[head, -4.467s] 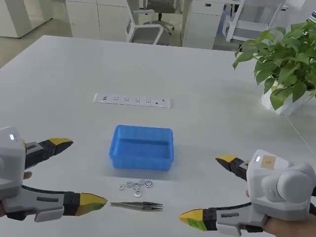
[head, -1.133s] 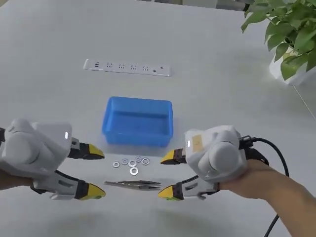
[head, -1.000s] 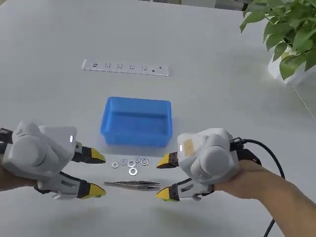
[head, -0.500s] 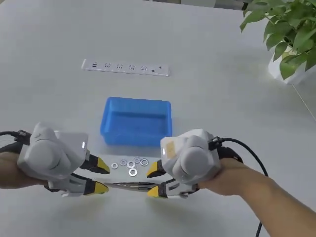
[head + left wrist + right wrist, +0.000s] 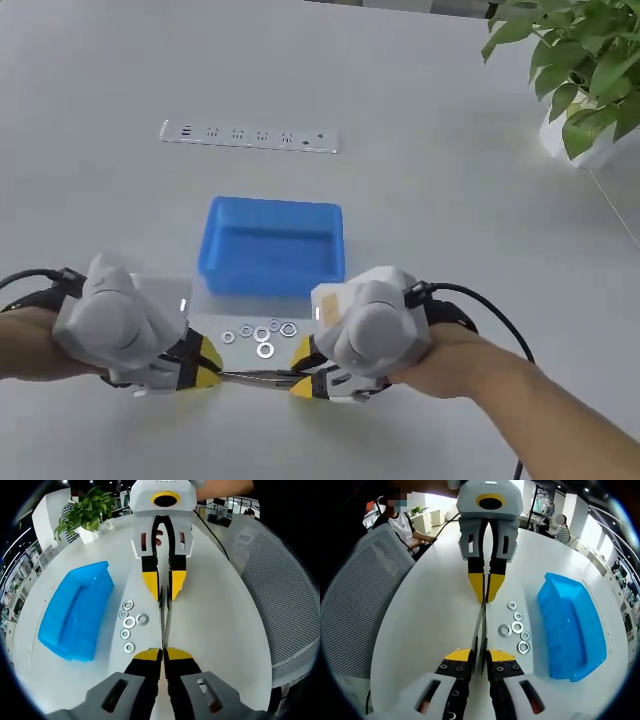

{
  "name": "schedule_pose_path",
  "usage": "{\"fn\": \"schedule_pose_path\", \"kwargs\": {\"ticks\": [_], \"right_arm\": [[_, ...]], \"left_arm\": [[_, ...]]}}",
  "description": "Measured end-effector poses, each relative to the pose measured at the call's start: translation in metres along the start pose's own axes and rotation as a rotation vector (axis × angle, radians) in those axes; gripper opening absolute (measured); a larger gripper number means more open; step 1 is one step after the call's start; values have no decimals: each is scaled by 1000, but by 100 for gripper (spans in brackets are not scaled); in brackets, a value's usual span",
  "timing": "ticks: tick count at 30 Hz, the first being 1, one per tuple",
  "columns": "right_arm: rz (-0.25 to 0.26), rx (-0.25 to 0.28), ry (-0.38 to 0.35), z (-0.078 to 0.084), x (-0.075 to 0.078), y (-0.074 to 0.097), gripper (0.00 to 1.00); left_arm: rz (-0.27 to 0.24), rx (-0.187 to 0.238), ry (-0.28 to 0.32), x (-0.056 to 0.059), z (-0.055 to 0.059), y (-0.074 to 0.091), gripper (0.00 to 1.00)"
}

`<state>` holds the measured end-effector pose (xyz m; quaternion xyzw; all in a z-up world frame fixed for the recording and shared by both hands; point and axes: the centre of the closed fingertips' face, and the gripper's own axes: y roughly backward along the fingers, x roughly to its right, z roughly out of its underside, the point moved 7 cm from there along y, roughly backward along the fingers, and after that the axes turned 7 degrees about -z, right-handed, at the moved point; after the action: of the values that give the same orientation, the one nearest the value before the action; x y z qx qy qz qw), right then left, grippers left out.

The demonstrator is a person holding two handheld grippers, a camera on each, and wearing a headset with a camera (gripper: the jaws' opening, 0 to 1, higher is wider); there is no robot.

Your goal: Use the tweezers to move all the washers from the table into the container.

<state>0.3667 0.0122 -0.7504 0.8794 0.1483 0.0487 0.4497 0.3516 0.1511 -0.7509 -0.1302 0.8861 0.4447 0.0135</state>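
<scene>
1. Jaws of the left gripper [image 5: 163, 654] and the right gripper [image 5: 481, 655] are pinching shut on opposite ends of the tweezers [image 5: 163, 625], which seem to be lying on the bench [image 5: 450, 200] just beside the washers [image 5: 129, 622].
2. Half a second ago both pairs were standing open around those ends. Now they are clamping, so I judge the pick-up is starting.
3. Six washers are sitting in a loose cluster between the tweezers and the container [image 5: 75, 612]; none is lying inside it.
4. Counting the rest: one tweezers, one blue container, two grippers, one power strip [image 5: 248, 137] beyond it, and one plant [image 5: 570, 60] standing far right.
</scene>
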Motion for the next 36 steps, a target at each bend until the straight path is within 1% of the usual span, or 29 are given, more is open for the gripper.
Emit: {"fn": "schedule_pose_path", "kwargs": {"ticks": [4,10,14,18,22,28,30,36], "right_arm": [[0,2,-1,0,-1,-1,14],[6,4,-5,0,-1,-1,14],[7,2,-3,-1,-2,-1,14],[17,18,-23,-3,-2,0,14],[24,34,-32,-5,-3,2,14],[25,36,-34,-6,-6,2,14],[25,37,-32,-6,-7,3,14],[28,48,-35,-8,-10,5,14]], "left_arm": [[3,1,1,0,-1,-1,6],[2,-9,-16,3,-3,1,6],[0,-1,-17,4,-6,5,6],[-4,13,-10,4,-13,13,6],[-10,21,-26,4,-21,20,5],[-3,29,-27,7,-35,30,5],[-2,32,-28,8,-38,32,5],[-5,53,-50,10,-53,41,5]]}}
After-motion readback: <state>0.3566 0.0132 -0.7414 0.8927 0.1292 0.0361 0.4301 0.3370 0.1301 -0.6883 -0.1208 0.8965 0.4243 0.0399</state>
